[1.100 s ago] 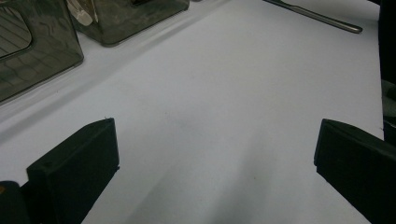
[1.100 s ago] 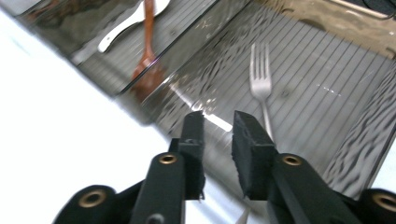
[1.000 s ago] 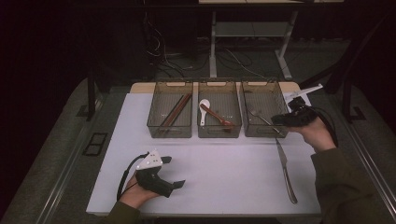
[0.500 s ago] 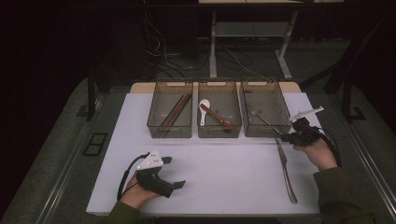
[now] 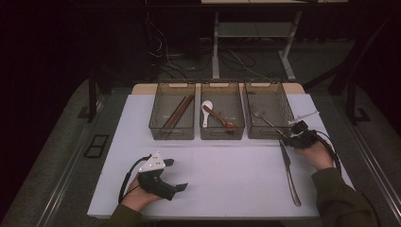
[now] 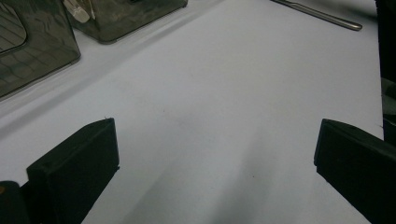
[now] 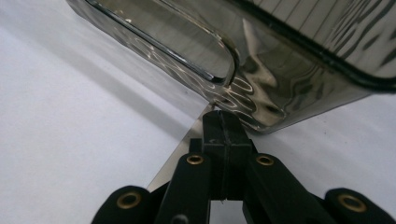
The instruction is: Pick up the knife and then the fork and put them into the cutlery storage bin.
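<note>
Two grippers showing: right gripper (image 5: 288, 137) w/ jaws pressed together, sitting at the blade tip of a table knife (image 5: 288, 166); can't tell if they're pinching it. Knife is lying on the white table (image 5: 227, 165), handle trailing back toward the person, right-hand bin (image 5: 265, 109) just ahead. Left gripper (image 5: 176, 176) is resting w/ jaws wide apart, gripping nothing, well apart from the knife.

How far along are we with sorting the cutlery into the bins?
Done: chopsticks in the left bin, spoons in the middle, a fork in the right. In hand: right gripper, jaws closed at the blade tip of the knife lying on the table; actual grip unclear. Left: getting that knife into a bin. The left gripper rests open.
</note>
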